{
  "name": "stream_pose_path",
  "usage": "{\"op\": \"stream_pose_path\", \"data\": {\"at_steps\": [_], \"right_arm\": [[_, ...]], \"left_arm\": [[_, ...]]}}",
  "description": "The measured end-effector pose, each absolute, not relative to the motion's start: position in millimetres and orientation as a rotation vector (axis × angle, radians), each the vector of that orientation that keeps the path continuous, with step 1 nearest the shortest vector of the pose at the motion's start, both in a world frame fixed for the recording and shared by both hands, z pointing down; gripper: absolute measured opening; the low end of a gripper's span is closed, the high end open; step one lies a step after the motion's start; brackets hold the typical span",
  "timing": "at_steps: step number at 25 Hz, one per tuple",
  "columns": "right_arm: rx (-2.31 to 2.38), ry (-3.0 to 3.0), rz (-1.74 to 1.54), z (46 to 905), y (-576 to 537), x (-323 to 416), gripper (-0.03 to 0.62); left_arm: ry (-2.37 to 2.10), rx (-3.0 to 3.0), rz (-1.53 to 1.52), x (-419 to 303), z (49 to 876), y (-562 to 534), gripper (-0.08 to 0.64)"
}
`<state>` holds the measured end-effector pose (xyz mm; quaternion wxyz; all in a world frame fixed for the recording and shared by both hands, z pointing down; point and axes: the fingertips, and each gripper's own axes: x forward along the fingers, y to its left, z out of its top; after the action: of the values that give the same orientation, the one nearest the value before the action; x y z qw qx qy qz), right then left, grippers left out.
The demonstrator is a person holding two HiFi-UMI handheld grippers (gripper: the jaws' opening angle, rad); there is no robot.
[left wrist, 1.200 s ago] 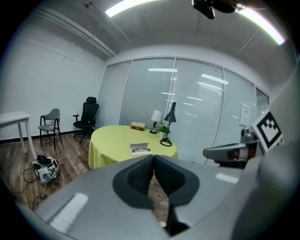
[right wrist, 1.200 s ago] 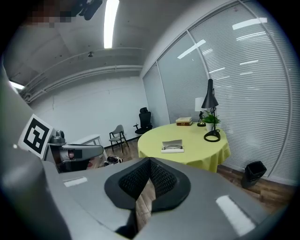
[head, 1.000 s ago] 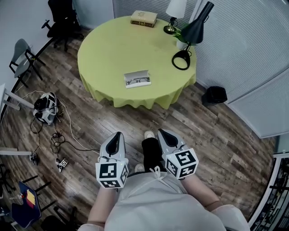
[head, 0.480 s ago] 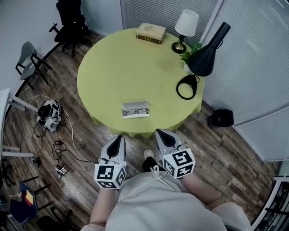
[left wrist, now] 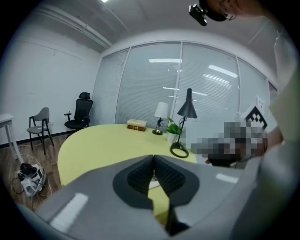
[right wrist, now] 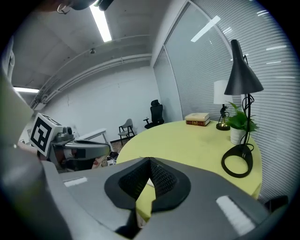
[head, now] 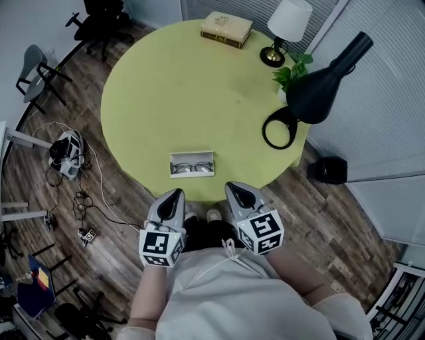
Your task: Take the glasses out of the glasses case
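Book (head: 226, 29), wht lamp (head: 289, 16), plant (head: 295, 70) & blk lamp (head: 317, 89) on table (head: 166, 93)

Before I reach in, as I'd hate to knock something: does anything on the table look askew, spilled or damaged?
Nothing stands out. The glasses case lies open and flat by the near edge of the table, glasses inside; table lamp, desk lamp and potted plant stand upright.

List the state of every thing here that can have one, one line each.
glasses case: open, flat near the near edge of the table.
glasses: inside the case, not yet taken out.
left gripper: jaws together, empty, short of the table.
right gripper: jaws together, empty, short of the table.
book: closed, lying flat.
white-shaded lamp: upright; lit or not, cannot tell.
black desk lamp: upright.
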<state>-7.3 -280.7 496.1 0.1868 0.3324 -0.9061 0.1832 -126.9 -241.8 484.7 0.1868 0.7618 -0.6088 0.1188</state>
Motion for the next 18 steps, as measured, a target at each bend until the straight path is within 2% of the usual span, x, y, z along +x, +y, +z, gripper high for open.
{"op": "stream_pose_path", "data": {"at_steps": [5, 11, 15, 18], "right_arm": [[0.908, -2.491, 0.573, 520, -294, -20, 0.000], [0.913, -2.429, 0.638, 539, -310, -37, 0.000], [0.890, -2.385, 0.679, 560, -316, -45, 0.000], [0.870, -2.346, 0.697, 576, -318, -47, 0.000]], "left_arm": [[-1.664, 2.158, 0.409, -137, 507, -273, 0.006], [-1.526, 2.183, 0.655, -143, 550, -299, 0.009], [-1.366, 2.214, 0.774, -137, 581, -313, 0.063], [-1.255, 2.233, 0.916, -132, 603, -318, 0.079]]}}
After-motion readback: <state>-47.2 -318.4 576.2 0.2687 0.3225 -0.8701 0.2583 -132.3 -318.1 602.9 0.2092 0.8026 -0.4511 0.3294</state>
